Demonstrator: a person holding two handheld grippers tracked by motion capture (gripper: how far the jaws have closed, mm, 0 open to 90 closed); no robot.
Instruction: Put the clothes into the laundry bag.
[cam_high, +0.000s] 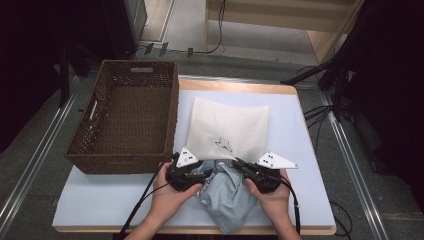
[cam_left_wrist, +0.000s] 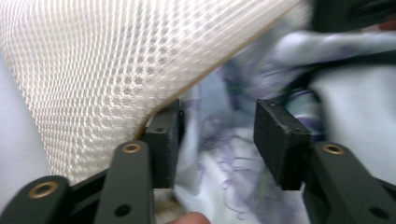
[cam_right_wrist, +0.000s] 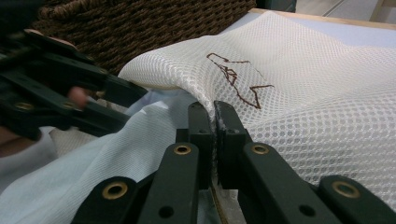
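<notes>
White mesh laundry bag (cam_high: 227, 127) lies flat on the tabletop (cam_high: 300, 145), mid-table, just right of the brown wicker basket (cam_high: 125, 120); dark line drawing on its near half; its near edge faces the person; pale blue-grey garment (cam_high: 227, 197) bunched at that edge, between the two hands, on the near side of the tabletop.

Right gripper (cam_right_wrist: 215, 109): jaws clamped together on the bag's near edge; mesh visibly pinched between the pads in the right gripper view, fabric lifted into a small ridge there; right hand (cam_high: 272, 197) holds it at the garment's right side.

Left gripper (cam_left_wrist: 217, 130): jaws apart, not pressing on anything; gap clearly visible between the two pads in the left gripper view; garment cloth with faint purple print lies in that gap and beyond it; the left pad sits right at the bag's tan-trimmed edge, mesh rising over it; cannot tell whether that pad touches the mesh; picture is blurred at the far side. Left hand (cam_high: 172, 197) holds it at the garment's left side, close to the basket's near right corner.

In the right gripper view the left gripper sits at the left, low over the garment, with the bag's lifted edge just above it; basket wall behind.

Basket sits at the left rear of the tabletop, its right wall beside the bag's left edge.
</notes>
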